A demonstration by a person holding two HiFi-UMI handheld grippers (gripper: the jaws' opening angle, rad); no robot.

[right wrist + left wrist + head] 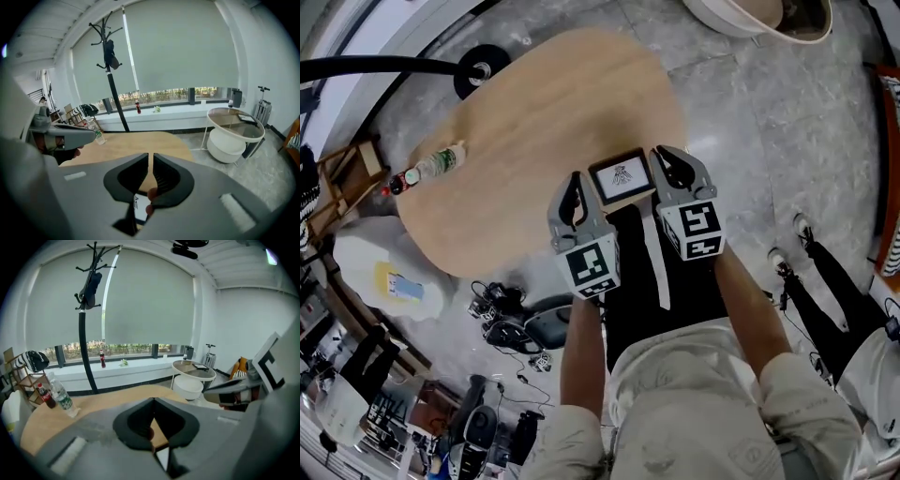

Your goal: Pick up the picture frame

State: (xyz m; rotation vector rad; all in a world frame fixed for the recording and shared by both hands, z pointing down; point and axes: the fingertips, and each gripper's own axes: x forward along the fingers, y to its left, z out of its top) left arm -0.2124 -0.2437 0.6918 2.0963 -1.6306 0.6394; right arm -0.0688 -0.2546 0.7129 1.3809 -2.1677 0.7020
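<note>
The picture frame [621,176], black-edged with a white picture, lies flat near the near edge of the oval wooden table [534,112]. My left gripper [577,178] is just left of it, jaws shut with nothing in them. My right gripper [664,153] sits at the frame's right side, jaws a narrow slit apart and empty. In the left gripper view a corner of the frame [162,458] shows below the closed jaws [153,399]. In the right gripper view the frame [139,208] lies under the slightly parted jaws [150,155].
A water bottle [441,161] and a cola bottle [394,185] lie at the table's left edge. A coat stand's base [481,66] is behind the table, a white round side table [750,14] at top right. Cables and gear [502,319] litter the floor; another person's legs [825,281] stand to the right.
</note>
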